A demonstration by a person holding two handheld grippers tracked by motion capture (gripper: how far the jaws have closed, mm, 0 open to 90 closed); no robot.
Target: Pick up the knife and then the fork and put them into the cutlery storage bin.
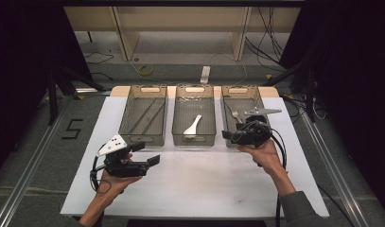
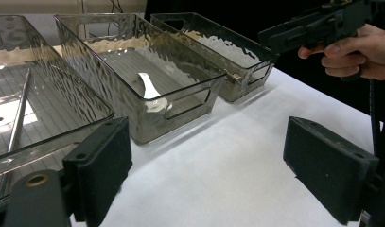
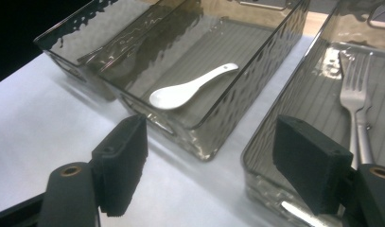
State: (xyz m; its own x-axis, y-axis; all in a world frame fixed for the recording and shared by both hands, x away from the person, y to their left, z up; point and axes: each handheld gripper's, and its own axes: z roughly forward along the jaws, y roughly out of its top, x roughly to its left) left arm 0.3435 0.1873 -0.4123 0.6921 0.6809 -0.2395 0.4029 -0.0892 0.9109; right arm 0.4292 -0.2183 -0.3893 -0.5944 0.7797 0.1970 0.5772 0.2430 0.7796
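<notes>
The right gripper (image 1: 228, 135) hangs over the near end of the right-hand bin (image 1: 259, 97), jaws wide apart and holding nothing. Just beyond it a fork (image 3: 354, 106) lies flat on the bin floor, tines toward the far end. I'd judge it stiff, light and slick; best pinched across the narrow handle. Its near end is cut off behind the right jaw. The left gripper (image 1: 152, 152) waits open and empty near the left bin (image 1: 128, 103). A white spoon (image 3: 190, 88) rests in the middle bin (image 1: 194, 141).
</notes>
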